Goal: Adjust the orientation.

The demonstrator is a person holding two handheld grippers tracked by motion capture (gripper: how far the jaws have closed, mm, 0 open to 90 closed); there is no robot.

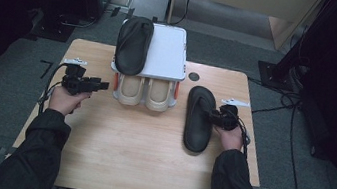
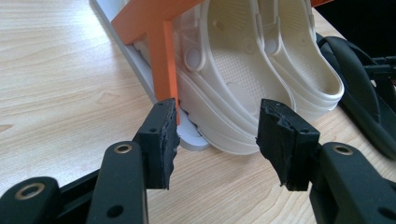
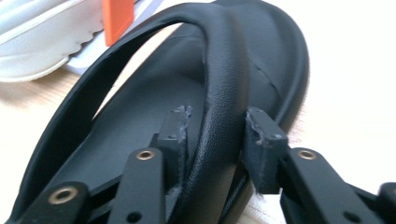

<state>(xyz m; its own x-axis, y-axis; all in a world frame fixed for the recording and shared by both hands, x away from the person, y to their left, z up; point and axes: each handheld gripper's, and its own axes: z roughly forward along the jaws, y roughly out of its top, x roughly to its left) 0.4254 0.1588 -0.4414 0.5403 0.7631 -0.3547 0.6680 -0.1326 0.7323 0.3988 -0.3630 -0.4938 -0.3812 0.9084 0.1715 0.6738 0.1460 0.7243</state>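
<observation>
**Wooden table, flip-flop strap straddled**

Wood tabletop (image 1: 138, 145) is seen w/ rack (image 1: 167, 54) at back. Right gripper (image 3: 212, 135) is held level, jaws either side of black flip-flop (image 1: 197, 124) strap, not clearly pressing; flip-flop lies right of rack. Left gripper (image 2: 215, 135) is held open, pointed at cream clogs (image 2: 243, 70).

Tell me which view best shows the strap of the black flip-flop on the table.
Right gripper view: the strap fills the frame close up, running between the right claw pads. High view shows the black flip-flop whole, its strap small. Left gripper view catches a bit of strap at the right edge.
</observation>
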